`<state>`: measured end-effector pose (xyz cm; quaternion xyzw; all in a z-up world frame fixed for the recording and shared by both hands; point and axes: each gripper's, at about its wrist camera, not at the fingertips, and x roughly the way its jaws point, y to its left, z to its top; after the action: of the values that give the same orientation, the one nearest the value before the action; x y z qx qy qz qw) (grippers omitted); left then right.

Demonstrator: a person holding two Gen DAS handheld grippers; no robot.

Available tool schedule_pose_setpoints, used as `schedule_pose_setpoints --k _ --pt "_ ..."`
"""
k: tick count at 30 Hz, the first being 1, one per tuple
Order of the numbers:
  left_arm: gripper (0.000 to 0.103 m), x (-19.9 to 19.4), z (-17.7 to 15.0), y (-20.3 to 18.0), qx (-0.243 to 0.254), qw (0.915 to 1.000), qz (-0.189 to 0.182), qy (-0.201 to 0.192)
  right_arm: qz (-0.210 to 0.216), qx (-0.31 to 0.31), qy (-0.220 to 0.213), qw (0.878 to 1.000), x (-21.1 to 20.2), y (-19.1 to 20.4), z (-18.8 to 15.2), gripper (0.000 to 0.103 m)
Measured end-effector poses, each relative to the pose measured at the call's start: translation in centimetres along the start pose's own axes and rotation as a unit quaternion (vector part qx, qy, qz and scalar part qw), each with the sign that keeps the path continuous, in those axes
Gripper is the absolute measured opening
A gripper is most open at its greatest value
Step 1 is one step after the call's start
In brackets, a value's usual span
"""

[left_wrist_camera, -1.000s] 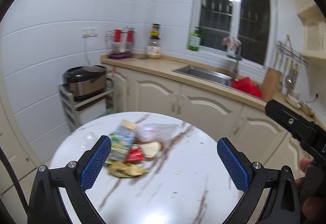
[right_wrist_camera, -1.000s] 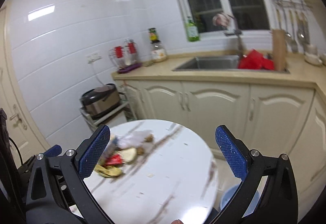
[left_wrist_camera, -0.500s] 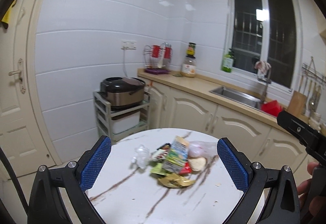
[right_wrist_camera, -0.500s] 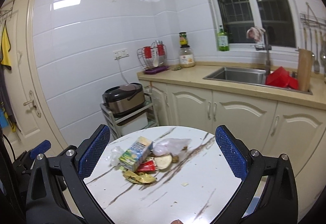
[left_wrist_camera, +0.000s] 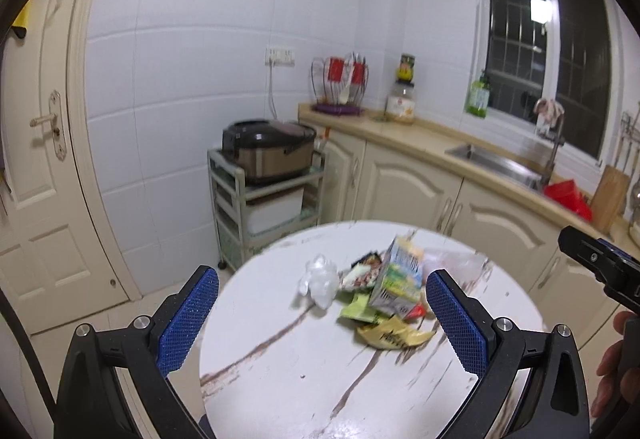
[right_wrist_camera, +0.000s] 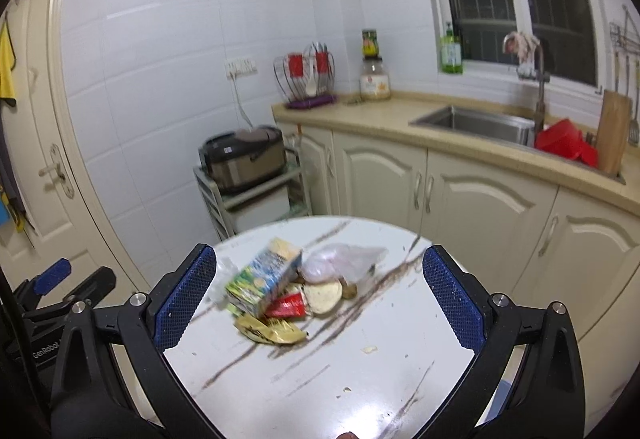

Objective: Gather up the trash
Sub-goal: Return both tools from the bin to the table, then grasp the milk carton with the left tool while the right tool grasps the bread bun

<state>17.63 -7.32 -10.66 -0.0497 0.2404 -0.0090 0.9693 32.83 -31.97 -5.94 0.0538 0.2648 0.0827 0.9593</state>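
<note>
— How do our jaws stand?

— Both spread wide, nothing between them. Our left gripper [left_wrist_camera: 322, 317] and our right gripper [right_wrist_camera: 318, 295] hang above the near part of the round table [right_wrist_camera: 360, 391], apart from everything on it.

— Where is the trash against the drink carton [right_wrist_camera: 266, 279]?

— The carton is the middle of the heap, tilted, its long axis running from the near left up toward the far right. A yellow wrapper [right_wrist_camera: 272, 331] lies just in front of it, a red wrapper [right_wrist_camera: 288, 305] and a round slice [right_wrist_camera: 323, 293] just to its right, a clear bag [right_wrist_camera: 340, 263] beyond those. In the left view a crumpled white plastic [left_wrist_camera: 318, 279] sits to its left, a green packet [left_wrist_camera: 358, 309] touching its base.

— Room to move?

— Bare tabletop in front of the carton up to the near edge; behind it the heap lies close to the far edge.
</note>
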Motion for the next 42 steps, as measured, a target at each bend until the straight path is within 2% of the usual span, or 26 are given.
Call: schedule_pose_setpoints --k 4,9,11,16,24,27,29,30,34,41,42 --pt "0.102 1.8 -0.2 -1.2 0.008 0.9995 -0.004 0.032 -0.010 0.001 0.045 0.999 3.3 -1.0 -1.2 0.103" --pt "0.102 4.7 2.1 -3.0 0.028 0.9977 -0.019 0.058 -0.020 0.006 0.095 0.995 7.2 -2.5 -2.8 0.103" --pt "0.102 7.2 3.5 -3.4 0.037 0.9965 -0.026 0.071 -0.024 0.007 0.113 0.993 8.7 -3.2 -3.5 0.103" --pt "0.102 12.5 3.9 -5.2 0.059 0.9928 -0.029 0.101 -0.023 0.015 0.156 0.987 12.3 -4.5 -5.1 0.103" --pt "0.102 19.2 5.6 -6.7 0.081 0.9897 -0.028 0.115 -0.013 0.036 0.180 0.983 15.7 -6.9 -5.9 0.103" --pt "0.095 21.4 6.0 -6.8 0.083 0.9896 -0.035 0.113 -0.007 0.041 0.184 0.982 16.6 -7.3 -5.8 0.103" --pt "0.057 22.8 5.8 -6.8 0.081 0.9874 -0.053 0.125 0.000 0.044 0.189 0.981 17.3 -7.4 -5.9 0.103" --pt "0.056 23.4 5.7 -6.7 0.079 0.9861 -0.060 0.134 0.004 0.044 0.193 0.980 17.7 -7.3 -6.1 0.103" --pt "0.054 23.4 5.9 -5.0 0.068 0.9875 -0.071 0.124 0.020 0.040 0.205 0.978 19.1 -6.6 -6.5 0.103" --pt "0.052 21.5 5.9 -2.1 0.059 0.9907 -0.057 0.108 0.045 0.035 0.215 0.975 21.3 -4.0 -7.0 0.102" --pt "0.052 21.3 5.9 -1.6 0.057 0.9911 -0.055 0.107 0.047 0.034 0.217 0.975 21.7 -3.6 -7.0 0.099"
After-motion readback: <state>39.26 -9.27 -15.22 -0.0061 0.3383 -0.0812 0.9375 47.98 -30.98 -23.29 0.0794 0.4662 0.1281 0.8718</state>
